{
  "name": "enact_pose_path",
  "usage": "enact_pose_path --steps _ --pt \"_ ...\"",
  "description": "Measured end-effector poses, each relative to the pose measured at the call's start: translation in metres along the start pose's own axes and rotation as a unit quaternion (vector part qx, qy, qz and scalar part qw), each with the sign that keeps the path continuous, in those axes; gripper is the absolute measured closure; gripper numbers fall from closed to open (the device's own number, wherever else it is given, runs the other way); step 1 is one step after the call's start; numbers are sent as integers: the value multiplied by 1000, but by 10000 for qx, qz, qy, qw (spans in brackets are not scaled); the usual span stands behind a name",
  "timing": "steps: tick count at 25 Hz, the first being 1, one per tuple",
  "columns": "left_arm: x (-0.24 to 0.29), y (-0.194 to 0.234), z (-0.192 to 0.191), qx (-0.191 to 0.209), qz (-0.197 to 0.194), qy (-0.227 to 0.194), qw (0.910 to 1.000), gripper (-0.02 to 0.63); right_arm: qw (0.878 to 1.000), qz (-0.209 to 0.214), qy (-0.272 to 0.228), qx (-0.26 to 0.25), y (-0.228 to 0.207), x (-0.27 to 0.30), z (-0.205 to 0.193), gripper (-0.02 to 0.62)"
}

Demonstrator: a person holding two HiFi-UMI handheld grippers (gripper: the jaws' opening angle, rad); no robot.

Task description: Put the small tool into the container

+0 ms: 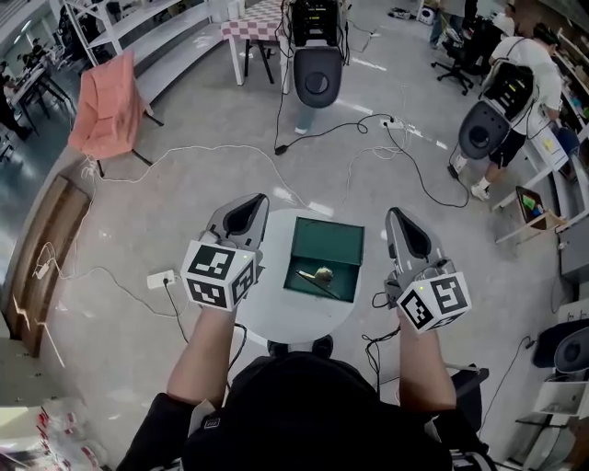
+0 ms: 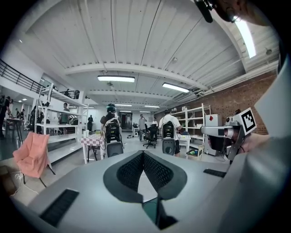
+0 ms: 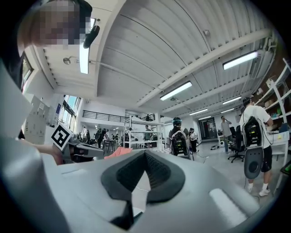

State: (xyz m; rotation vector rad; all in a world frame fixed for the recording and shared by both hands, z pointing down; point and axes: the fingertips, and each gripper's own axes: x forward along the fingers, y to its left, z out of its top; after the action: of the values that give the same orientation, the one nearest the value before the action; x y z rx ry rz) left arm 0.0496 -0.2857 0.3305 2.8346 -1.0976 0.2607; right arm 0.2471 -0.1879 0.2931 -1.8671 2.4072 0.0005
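A dark green open container (image 1: 328,242) lies on a small round white table (image 1: 272,317). A small tool (image 1: 318,276) with a pale rounded head lies inside it, near the front edge. My left gripper (image 1: 247,213) is held left of the container, its jaws shut with nothing between them. My right gripper (image 1: 403,228) hovers at the container's right side, also shut and empty. Both point forward, away from me. In the left gripper view the pads (image 2: 157,173) meet at the tip, and a green strip of the container (image 2: 149,212) shows below.
White cables and a power strip (image 1: 161,278) lie on the floor left of the table. A pink-draped chair (image 1: 106,101) stands far left, a checkered table (image 1: 253,28) ahead. People wearing backpack rigs (image 1: 317,55) stand beyond. A wooden bench (image 1: 41,258) runs along the left.
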Motion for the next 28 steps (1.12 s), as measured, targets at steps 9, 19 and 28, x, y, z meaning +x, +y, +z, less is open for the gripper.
enact_pose_path --steps 9,19,28 --pt "8 9 -1 -88 122 -43 9999 600 9998 103 90 133 -6 9 -7 588" --pt "12 8 -4 -95 173 -41 9998 600 9997 135 168 114 -10 13 -13 588" --pt "18 10 0 -70 201 -62 9998 600 9996 156 205 112 -17 20 -14 588"
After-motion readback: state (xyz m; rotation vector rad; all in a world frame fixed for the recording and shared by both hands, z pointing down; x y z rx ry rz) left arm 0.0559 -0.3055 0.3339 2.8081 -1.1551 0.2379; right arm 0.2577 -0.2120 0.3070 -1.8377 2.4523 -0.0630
